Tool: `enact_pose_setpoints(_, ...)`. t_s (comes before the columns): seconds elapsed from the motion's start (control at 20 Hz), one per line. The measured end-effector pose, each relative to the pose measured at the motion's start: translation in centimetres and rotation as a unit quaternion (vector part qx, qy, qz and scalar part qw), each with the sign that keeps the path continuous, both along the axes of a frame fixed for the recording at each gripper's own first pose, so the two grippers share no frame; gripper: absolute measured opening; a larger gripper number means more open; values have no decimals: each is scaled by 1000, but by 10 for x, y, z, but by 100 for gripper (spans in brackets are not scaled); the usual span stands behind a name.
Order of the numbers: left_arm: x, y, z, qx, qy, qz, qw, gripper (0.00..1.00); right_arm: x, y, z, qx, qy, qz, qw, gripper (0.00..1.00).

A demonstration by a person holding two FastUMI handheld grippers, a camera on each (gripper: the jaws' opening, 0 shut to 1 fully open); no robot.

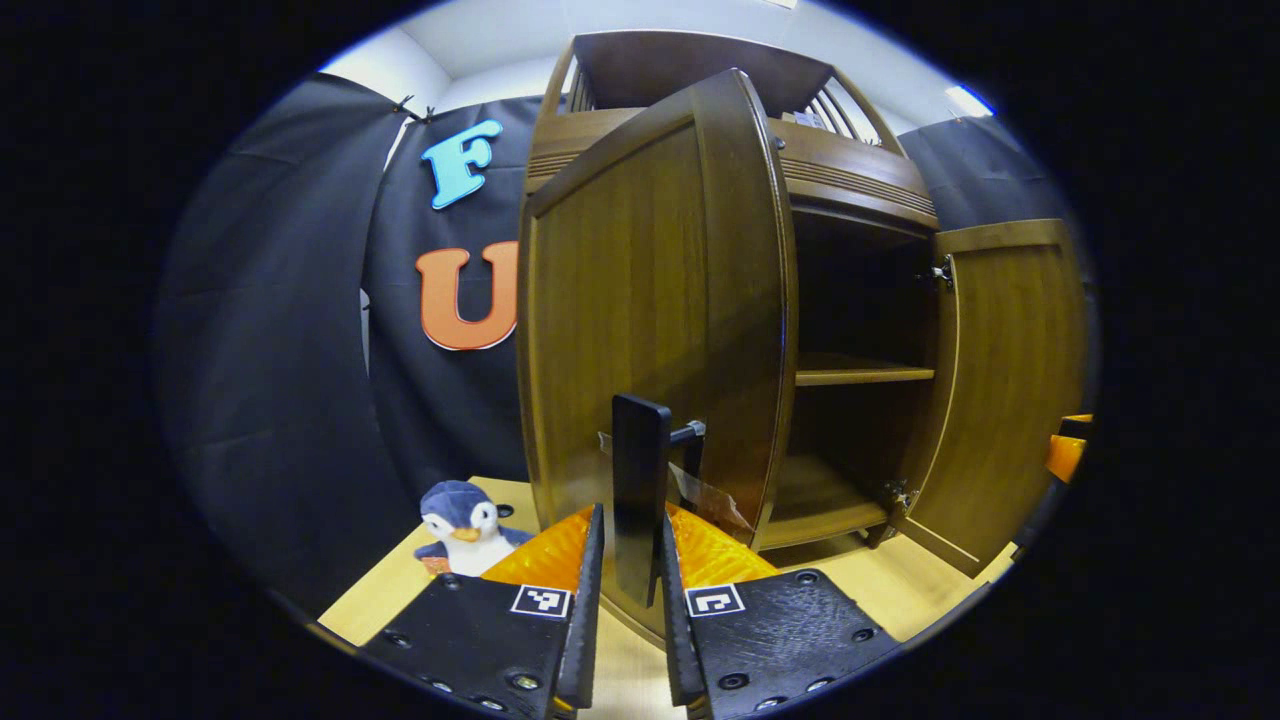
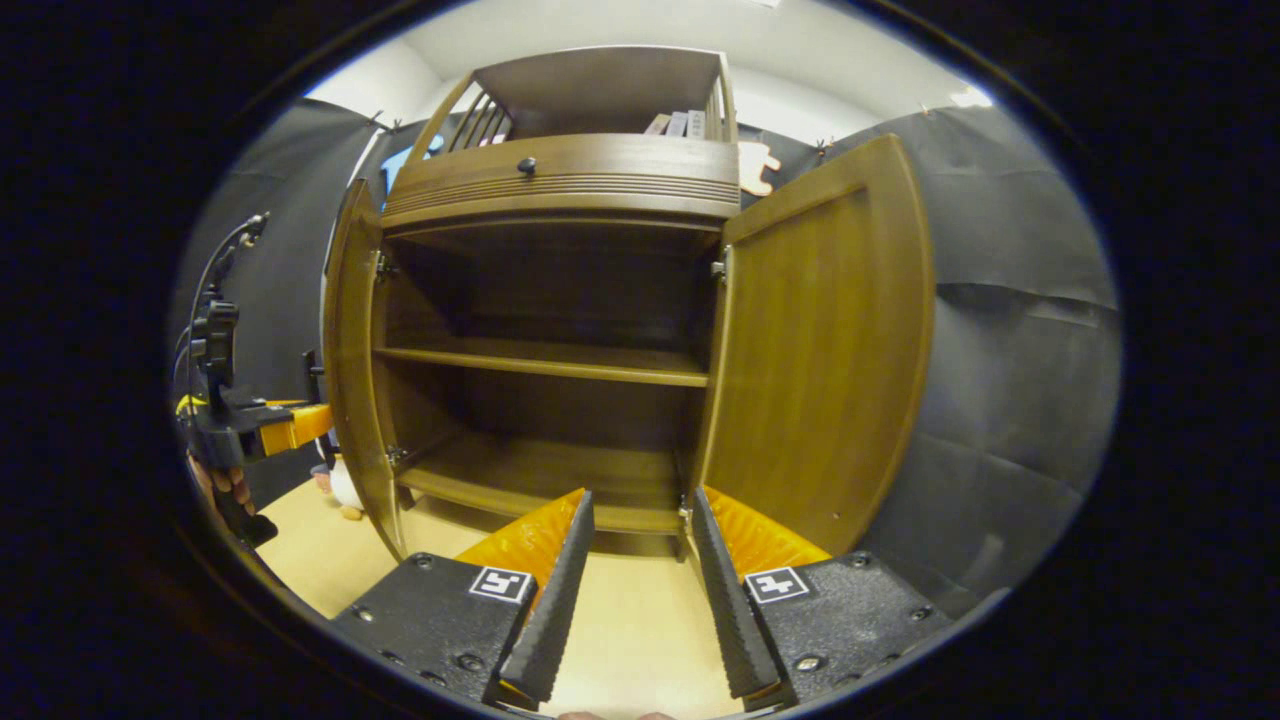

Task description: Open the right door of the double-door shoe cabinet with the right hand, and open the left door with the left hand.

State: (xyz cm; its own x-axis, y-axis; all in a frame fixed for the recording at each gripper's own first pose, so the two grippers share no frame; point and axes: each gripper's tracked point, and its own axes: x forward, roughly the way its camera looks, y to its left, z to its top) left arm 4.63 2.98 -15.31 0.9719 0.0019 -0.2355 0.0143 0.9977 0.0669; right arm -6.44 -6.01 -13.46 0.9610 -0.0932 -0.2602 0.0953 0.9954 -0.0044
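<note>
The wooden shoe cabinet [image 2: 560, 170] stands with both doors swung open, its shelves [image 2: 545, 362] bare. In the left gripper view the left door [image 1: 640, 300] fills the middle, and its dark bar handle [image 1: 640, 440] stands between my left gripper's [image 1: 631, 515] fingers, which press on it from both sides. The right door [image 1: 1010, 380] hangs open at the far right there. In the right gripper view my right gripper [image 2: 640, 590] is open with nothing between its fingers, low in front of the cabinet, near the right door's [image 2: 830, 350] inner edge. The left gripper [image 2: 250, 425] and a hand [image 2: 225, 490] appear beside the left door [image 2: 350, 370].
A small penguin plush [image 1: 465, 525] sits on the light wooden floor [image 2: 630, 630] to the left of the cabinet. A drawer with a knob [image 2: 526, 164] runs above the doors, with books on the top rack [image 2: 680, 123]. Black cloth walls close in both sides.
</note>
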Motion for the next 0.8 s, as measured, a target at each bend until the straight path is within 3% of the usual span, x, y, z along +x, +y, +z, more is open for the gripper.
enact_pose_setpoints(0.45,-27,75,11,7,-6,64,998,27,21,42,-3,0,0,36,999,66)
enact_pose_setpoints(0.5,-30,82,12,8,-6,68,998,37,23,45,-2,0,0,39,999,66)
enact_pose_setpoints(0.55,-32,86,12,6,-8,72,997,20,24,48,-2,0,-1,41,999,64)
enact_pose_setpoints(0.8,-43,108,16,3,-5,73,997,21,29,59,-3,3,0,45,999,66)
